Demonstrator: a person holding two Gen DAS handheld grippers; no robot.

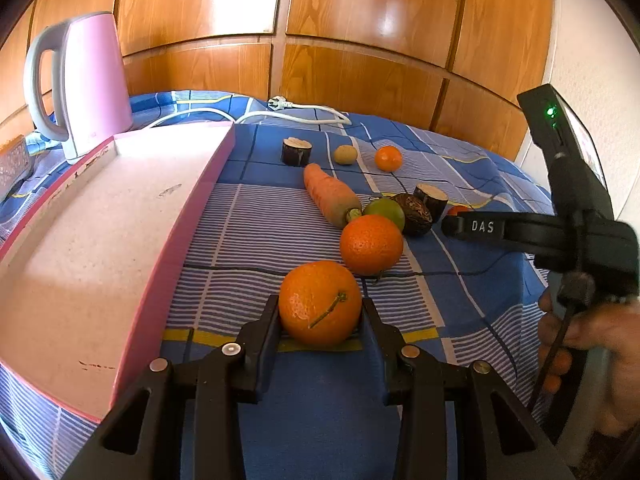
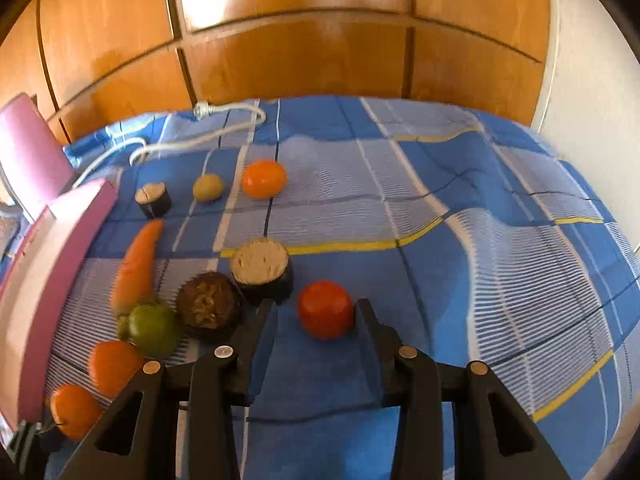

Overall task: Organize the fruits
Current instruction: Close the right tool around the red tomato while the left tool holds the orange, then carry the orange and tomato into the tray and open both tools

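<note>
Left wrist view: an orange (image 1: 316, 308) sits on the blue checked cloth (image 1: 320, 408), stem up, clenched between the fingers of the left gripper (image 1: 320, 301), one pad on each flank. At 1 o'clock from it, close by, lies a second orange (image 1: 371, 245). Past that sit a lime (image 1: 386, 210) and a brown fruit (image 1: 414, 214), which touch each other. A carrot (image 1: 330, 194) runs from the lime toward 11 o'clock. A dark cut stub (image 1: 431, 198) stands at 1 o'clock of the brown fruit. Far back in a row are another stub (image 1: 297, 152), a small tan fruit (image 1: 345, 154) and a small orange (image 1: 388, 158). At 9 o'clock of the held orange lies a pink tray (image 1: 100, 240), with a pink kettle (image 1: 92, 80) at 11 o'clock beyond it. A white cable (image 1: 304, 114) trails along the cloth's far edge. At 3 o'clock a hand (image 1: 580, 340) grips the other tool.

Right wrist view, somewhat blurred: a tomato (image 2: 326, 310) rests on the cloth between the fingers of the right gripper (image 2: 316, 304). These are not clenched on it. The right finger is at its flank, and a strip of cloth shows between it and the left finger. The near stub is at 11 o'clock of the tomato and the brown fruit at 9 o'clock.
</note>
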